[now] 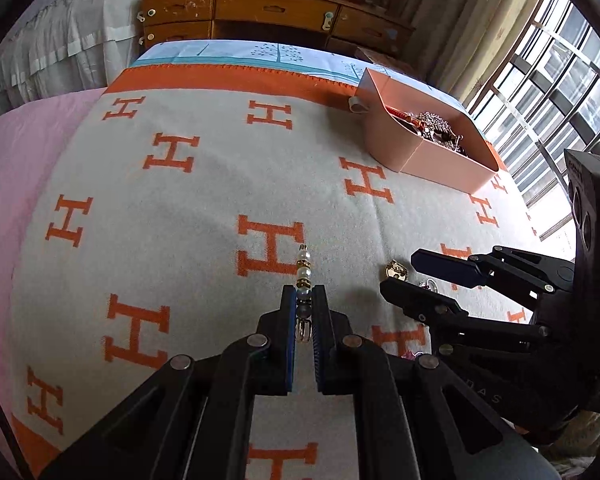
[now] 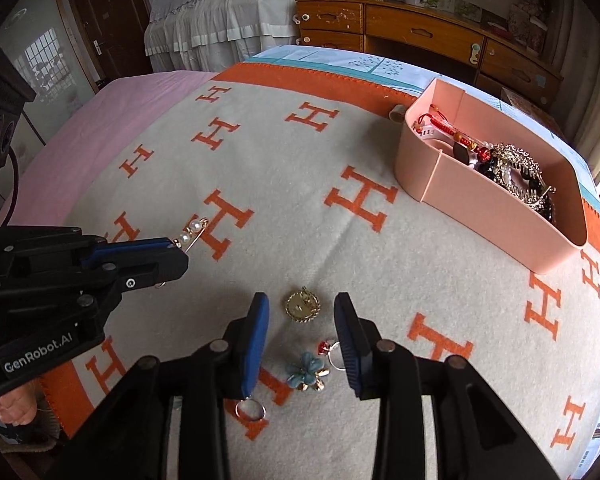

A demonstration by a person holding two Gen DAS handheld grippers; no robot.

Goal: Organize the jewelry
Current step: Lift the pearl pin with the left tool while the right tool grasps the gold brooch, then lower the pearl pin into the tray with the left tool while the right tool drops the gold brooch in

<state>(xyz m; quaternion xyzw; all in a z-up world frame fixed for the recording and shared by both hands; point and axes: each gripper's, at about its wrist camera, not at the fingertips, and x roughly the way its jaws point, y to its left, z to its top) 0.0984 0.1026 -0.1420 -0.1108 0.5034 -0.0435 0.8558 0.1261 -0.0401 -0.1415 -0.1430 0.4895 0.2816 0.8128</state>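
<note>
The left gripper (image 1: 303, 294) is clamped on a pearl pin (image 1: 303, 276), its beaded end poking out past the fingertips above the H-patterned blanket (image 1: 204, 184); to its right the right gripper (image 2: 302, 312) hangs with jaws spread wide over a gold round brooch (image 2: 303, 304), a blue flower piece (image 2: 306, 370) and a red-stoned ring (image 2: 332, 354) (a second ring (image 2: 251, 411) lies by its left finger); farther right stands the pink organizer box (image 2: 496, 216), already holding a heap of jewelry (image 2: 512, 172).
</note>
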